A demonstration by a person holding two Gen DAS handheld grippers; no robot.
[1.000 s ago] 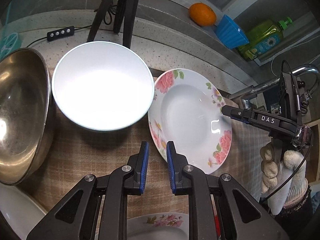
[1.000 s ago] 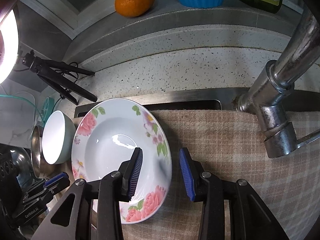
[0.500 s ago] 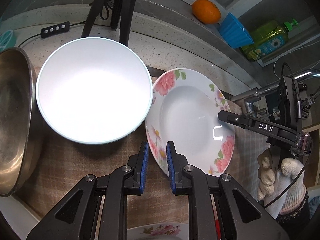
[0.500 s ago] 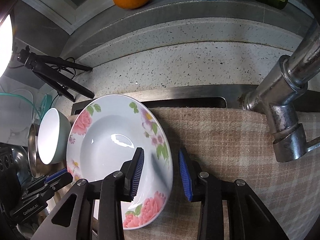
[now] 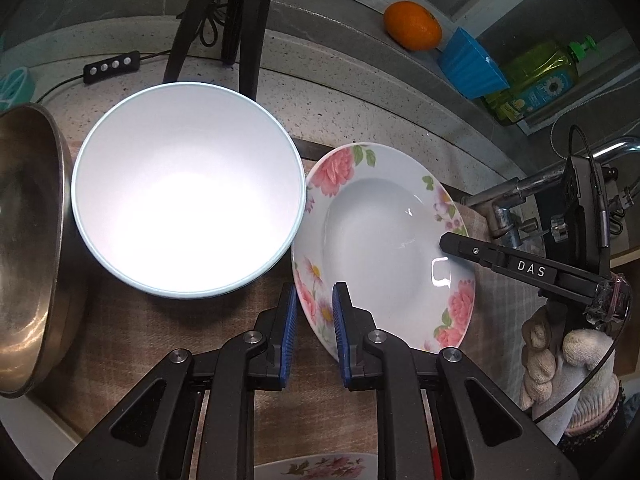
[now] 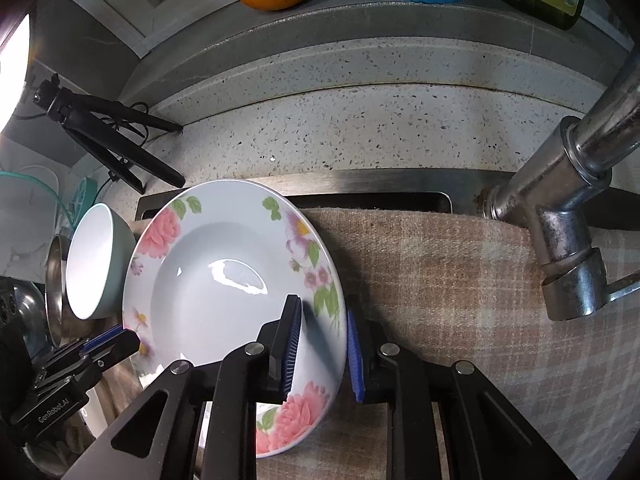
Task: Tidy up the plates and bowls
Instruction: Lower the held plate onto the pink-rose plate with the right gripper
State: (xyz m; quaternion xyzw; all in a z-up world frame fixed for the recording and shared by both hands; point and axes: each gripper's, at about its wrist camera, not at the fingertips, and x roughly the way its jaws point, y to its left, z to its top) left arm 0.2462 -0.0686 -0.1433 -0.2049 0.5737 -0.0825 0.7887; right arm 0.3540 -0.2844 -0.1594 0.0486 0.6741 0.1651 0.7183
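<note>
Checked beige cloth (image 5: 132,320) is spread under the dishes in the left wrist view. The floral plate (image 5: 380,240) is taken as the landmark: a white bowl (image 5: 186,188) is seen touching its left rim, and a steel bowl (image 5: 28,248) lies beyond that. The left gripper (image 5: 314,312) is held at the plate's near-left rim, its blue pads nearly together with the rim between them; whether they press on it cannot be told. The right gripper (image 5: 444,242), lettered "DAS", is laid over the plate's right rim, carried by a gloved hand (image 5: 560,364). An orange (image 5: 412,25), a blue cup (image 5: 470,65) and a green soap bottle (image 5: 536,80) are lined up on the ledge behind the plate.

In the right wrist view, the plate (image 6: 224,276) is clamped at its right rim by the right gripper (image 6: 324,346), whose fingers have just been closing. "GenRobot.AI" is read on the left gripper (image 6: 108,340) at the plate's left edge. A chrome tap (image 6: 560,216) is seen right of the plate.
</note>
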